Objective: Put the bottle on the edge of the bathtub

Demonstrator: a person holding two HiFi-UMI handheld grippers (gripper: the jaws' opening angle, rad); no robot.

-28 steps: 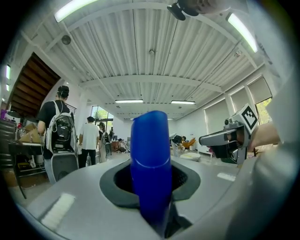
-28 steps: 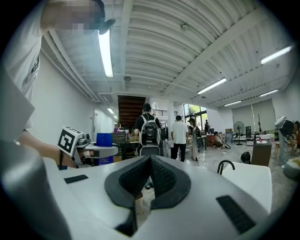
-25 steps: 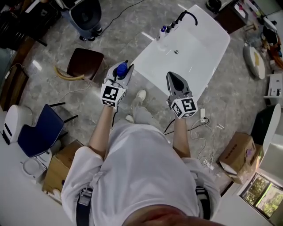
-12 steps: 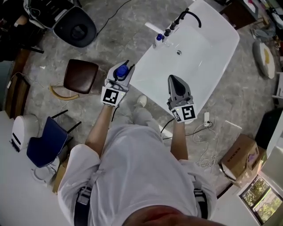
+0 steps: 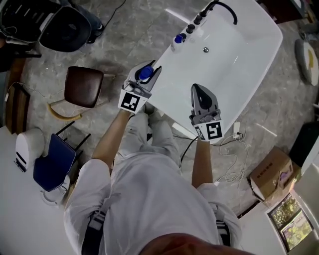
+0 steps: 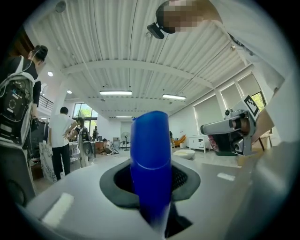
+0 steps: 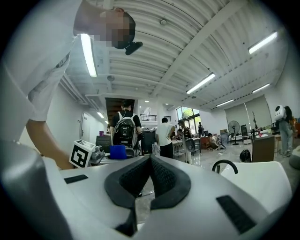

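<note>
The left gripper (image 5: 149, 72) is clamped on a blue-capped bottle (image 6: 150, 159), held up at the side rim of the white bathtub (image 5: 249, 60). Well apart to its right, the right gripper (image 5: 198, 90) hangs over the tub, jaws pressed together on nothing. Beyond the left gripper, 1 more blue-capped bottle (image 5: 178, 39) stands on the rim near the black faucet (image 5: 227, 8).

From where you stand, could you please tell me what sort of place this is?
Probably an open-plan lab or workshop, not a bathroom: the bathtub stands among a blue chair and a cardboard box, and the right gripper view shows a long hall with strip lights and people.
</note>
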